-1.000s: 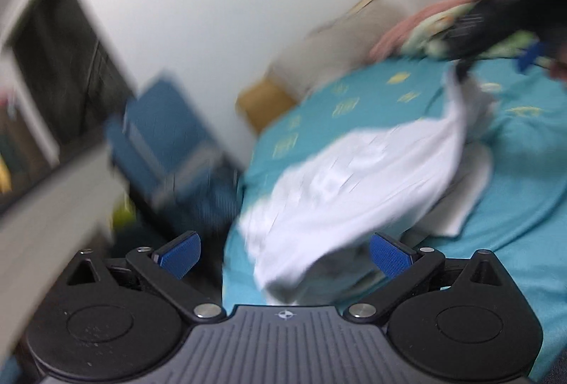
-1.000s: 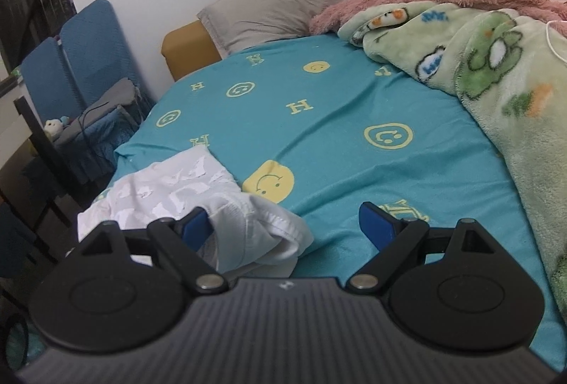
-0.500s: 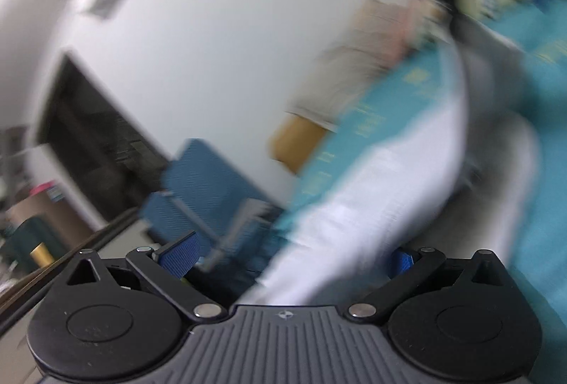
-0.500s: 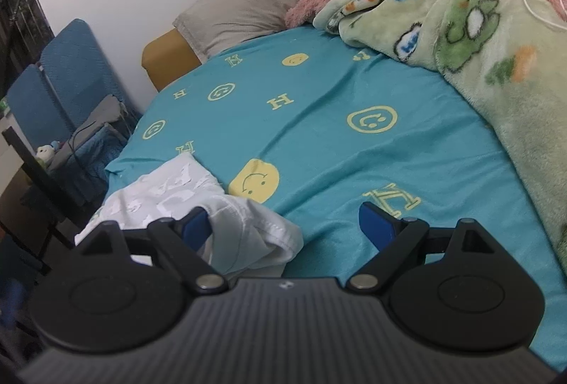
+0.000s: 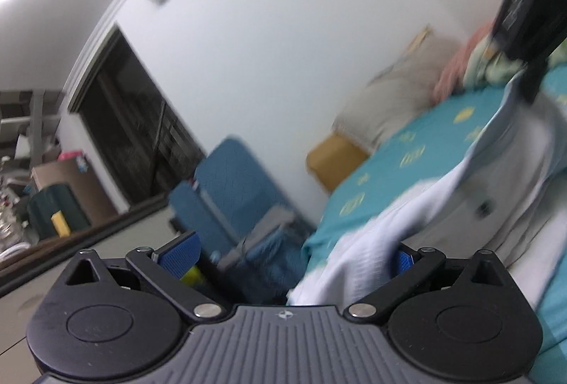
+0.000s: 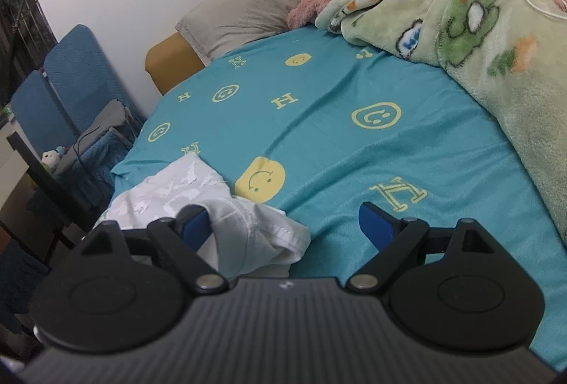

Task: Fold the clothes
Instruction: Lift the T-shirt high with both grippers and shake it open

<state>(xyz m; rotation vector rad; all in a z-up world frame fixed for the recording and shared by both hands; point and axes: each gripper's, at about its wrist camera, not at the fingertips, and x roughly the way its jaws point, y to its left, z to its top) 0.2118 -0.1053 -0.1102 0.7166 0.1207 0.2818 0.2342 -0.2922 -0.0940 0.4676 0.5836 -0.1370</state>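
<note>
A white garment (image 5: 471,207) lies bunched on the teal bed sheet (image 5: 407,150); it also shows in the right wrist view (image 6: 198,196), crumpled at the bed's near left edge. My left gripper (image 5: 294,251) is open, tilted up toward the wall, with the garment's edge draped in front of its right finger. My right gripper (image 6: 283,222) is open just above the sheet (image 6: 336,136), with a fold of the garment lying against its left finger. The right gripper's black body (image 5: 531,1) shows at the top right of the left wrist view, over the garment.
A grey pillow (image 6: 262,1) and a green and pink blanket (image 6: 496,40) lie at the far and right sides of the bed. Blue folding chairs (image 6: 67,90) with clothes stand left of the bed. A dark window (image 5: 134,122) and a desk edge are on the left.
My left gripper has swung upward and left, away from the bed toward the wall and window. The right gripper has shifted slightly over the sheet. Both stay open.
</note>
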